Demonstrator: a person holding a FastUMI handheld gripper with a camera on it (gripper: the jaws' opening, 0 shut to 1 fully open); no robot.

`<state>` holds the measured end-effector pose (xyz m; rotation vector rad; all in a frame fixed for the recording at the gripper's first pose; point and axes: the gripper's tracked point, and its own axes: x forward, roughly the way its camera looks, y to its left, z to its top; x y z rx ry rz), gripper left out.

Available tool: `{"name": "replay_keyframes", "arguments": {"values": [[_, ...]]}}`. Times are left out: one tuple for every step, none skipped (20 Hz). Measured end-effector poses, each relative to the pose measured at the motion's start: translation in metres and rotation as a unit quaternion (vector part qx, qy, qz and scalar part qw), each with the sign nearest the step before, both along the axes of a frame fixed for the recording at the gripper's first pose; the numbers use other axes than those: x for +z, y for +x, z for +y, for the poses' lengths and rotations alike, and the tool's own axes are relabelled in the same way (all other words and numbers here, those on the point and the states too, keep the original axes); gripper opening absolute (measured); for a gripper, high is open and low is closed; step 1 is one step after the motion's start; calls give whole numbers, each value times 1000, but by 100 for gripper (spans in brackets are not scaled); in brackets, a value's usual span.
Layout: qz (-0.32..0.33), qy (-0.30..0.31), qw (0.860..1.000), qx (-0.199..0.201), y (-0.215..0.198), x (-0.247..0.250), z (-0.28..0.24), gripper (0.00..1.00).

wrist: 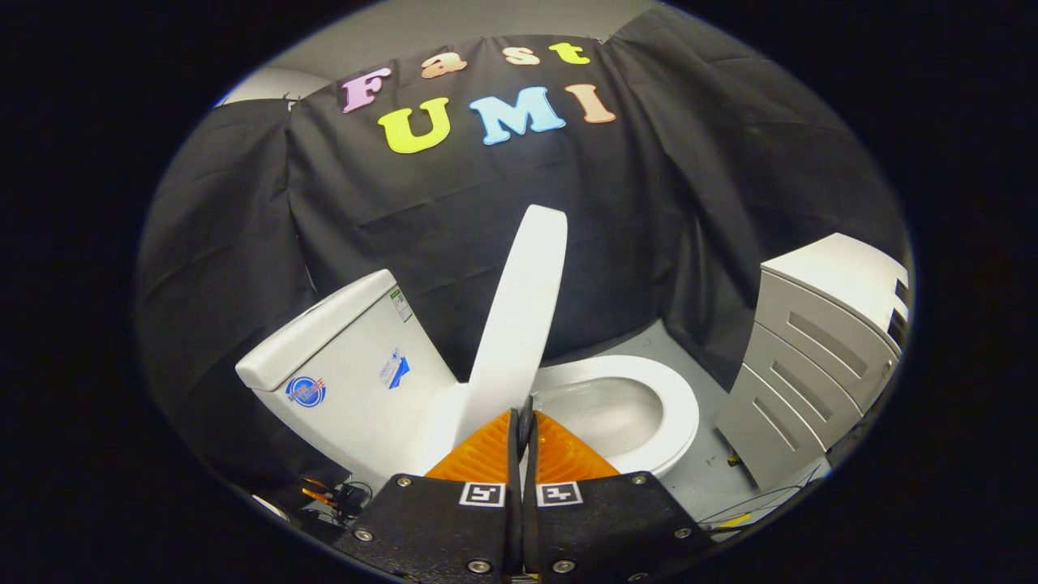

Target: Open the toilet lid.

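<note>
Just ahead of the gripper (523, 422), at twelve o'clock from its fingertips, the lid (519, 312) stands raised, leaning toward the tank (349, 357) without touching it at the top, so that a wedge of black cloth shows between them. The gripper's two fingers are clenched together, with only a thin dark seam between them and nothing held; their tips sit at the lid's lower edge, and whether they touch it cannot be told. The tank lies at ten o'clock from the fingertips, with a round sticker low on its side, a small one nearer the lid and a label near its top corner. The seat (673, 405) rings the open bowl (608, 414) at two to three o'clock, just beyond the right finger. A cabinet (811, 365) with slotted drawer fronts stands at three o'clock, well apart from the toilet, across a strip of grey floor (697, 478). Thin cables (336, 495) lie on the floor at eight o'clock, below the tank.
</note>
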<state>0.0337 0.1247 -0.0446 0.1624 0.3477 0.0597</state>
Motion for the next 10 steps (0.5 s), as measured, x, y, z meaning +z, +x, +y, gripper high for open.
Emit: {"name": "replay_keyframes", "arguments": {"values": [[-6, -7, 1000, 4, 0, 3, 6, 0], [-11, -13, 1000, 9, 0, 7, 12, 0], [-16, -18, 1000, 13, -1, 10, 18, 0], [-20, -23, 999, 17, -1, 12, 25, 0], [-24, -28, 999, 21, -1, 15, 31, 0], [-27, -34, 999, 25, -1, 18, 37, 0], [-31, -39, 998, 30, -2, 20, 43, 0], [-35, -45, 998, 34, -2, 23, 50, 0], [-39, -49, 997, 38, -3, 25, 55, 0], [-43, -54, 997, 42, -2, 27, 61, 0]]}}
